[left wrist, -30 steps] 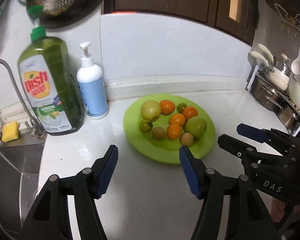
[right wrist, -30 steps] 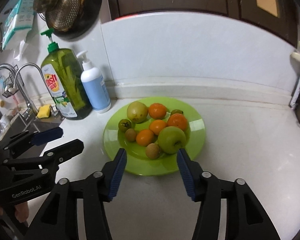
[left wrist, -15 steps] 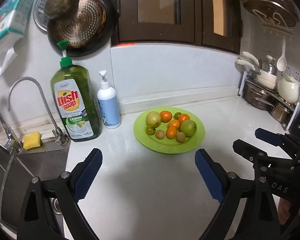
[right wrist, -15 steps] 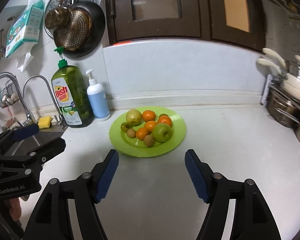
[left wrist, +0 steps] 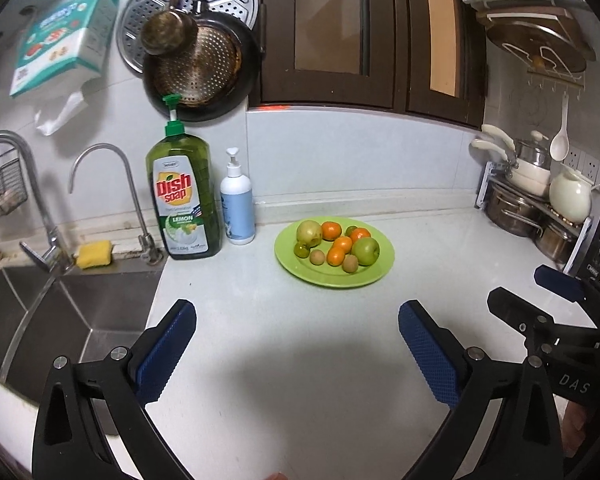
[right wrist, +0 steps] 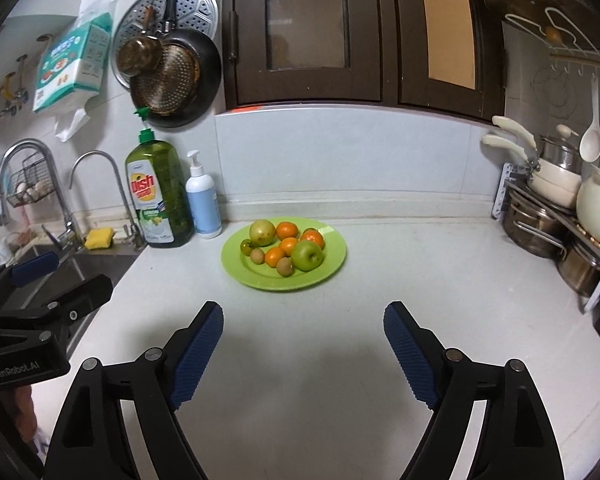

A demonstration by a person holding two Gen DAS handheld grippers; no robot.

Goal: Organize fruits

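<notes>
- The fruits all sit gathered on the round lime-green plastic plate [left wrist: 374,276], in the middle of the white speckled stone counter [left wrist: 284,360], to the right of the tall green dish-soap bottle [left wrist: 184,200] and the small white-and-blue pump bottle [left wrist: 237,204].
- The left gripper [left wrist: 296,356], black-framed with blue ribbed pads, hangs over the near counter, well apart from the plate; its jaws are opening, already very wide, with nothing between them.
- The right gripper [right wrist: 303,354], of the same build, is also short of the plate; its jaws are opening too, and only bare counter lies between them.
- Judgement: with every fruit on the plate and both claws empty and off it, the sorting looks done or nearly so. If any step is left, it calls for a fresh reach to the far plate and a light pinch on one round fruit.
- The big green apple [right wrist: 307,255] is smooth and glossy, at the plate's near right.
- The yellow-green apple [right wrist: 262,232] at the far left looks duller and faintly blotched.
- The four orange tangerines [right wrist: 288,245] are small, round and finely dimpled; they would likely roll if nudged.
- The two brown kiwis [right wrist: 285,267] are egg-shaped and matt.
- A stainless-steel sink [left wrist: 40,312] lies at the left.
</notes>
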